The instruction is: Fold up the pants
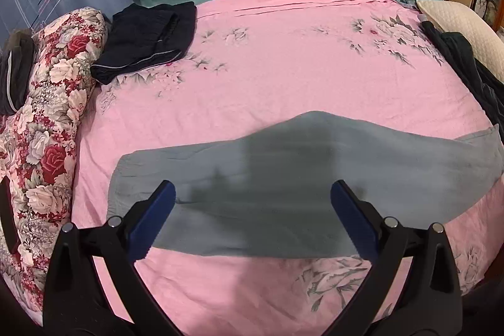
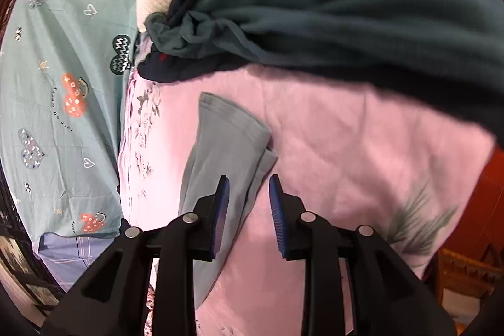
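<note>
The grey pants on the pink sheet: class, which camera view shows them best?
The left wrist view: the grey pants lie spread nearly full length across the pink sheet. The right wrist view shows only one narrow end, partly hidden by the tongs.

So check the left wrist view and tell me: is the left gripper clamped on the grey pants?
No. The left gripper has its jaws spread wide above the grey pants, which lie flat on the pink sheet.
</note>
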Tool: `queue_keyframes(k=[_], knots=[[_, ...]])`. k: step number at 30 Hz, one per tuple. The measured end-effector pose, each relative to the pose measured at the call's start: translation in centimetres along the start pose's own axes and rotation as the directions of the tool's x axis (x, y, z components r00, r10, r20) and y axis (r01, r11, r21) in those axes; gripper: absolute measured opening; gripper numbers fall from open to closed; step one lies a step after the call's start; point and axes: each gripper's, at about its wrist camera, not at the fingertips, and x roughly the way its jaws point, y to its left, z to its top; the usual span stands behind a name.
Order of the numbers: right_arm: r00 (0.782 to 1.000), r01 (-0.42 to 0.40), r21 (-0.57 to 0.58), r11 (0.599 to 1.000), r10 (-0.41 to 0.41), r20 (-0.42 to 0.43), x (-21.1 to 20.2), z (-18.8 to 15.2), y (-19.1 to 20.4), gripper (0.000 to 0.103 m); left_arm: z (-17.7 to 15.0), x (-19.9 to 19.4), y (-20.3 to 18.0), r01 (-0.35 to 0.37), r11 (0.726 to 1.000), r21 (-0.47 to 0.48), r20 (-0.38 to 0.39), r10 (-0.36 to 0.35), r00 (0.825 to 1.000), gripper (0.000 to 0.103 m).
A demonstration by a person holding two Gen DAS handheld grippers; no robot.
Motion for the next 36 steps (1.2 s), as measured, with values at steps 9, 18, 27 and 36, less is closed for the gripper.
queue_keyframes(k=[9,18,27,36], knots=[[0.996,0.066,-0.027,0.997,-0.064,0.067,1.2,0.6,1.2,0.011,-0.4,-0.5,0.3,0.001,1.0,0.002,0.003,-0.001,1.0,0.1],[0.995,0.066,-0.068,0.995,-0.06,0.083,-0.5,1.6,-0.1,0.011,-1.2,0.7,1.4,-0.016,0.998,-0.053,-0.038,0.014,0.999,0.1],[1.0,-0.005,0.015,1.0,0.004,0.022,-0.4,0.2,-0.5,0.049,-1.0,0.7,0.1,0.009,1.0,-0.021,-0.038,-0.01,0.999,0.1],[0.998,0.05,-0.002,0.999,-0.05,0.032,2.4,0.5,1.3,0.021,-1.1,0.0,0.0,-0.003,1.0,-0.013,-0.021,0.003,1.0,0.1]])
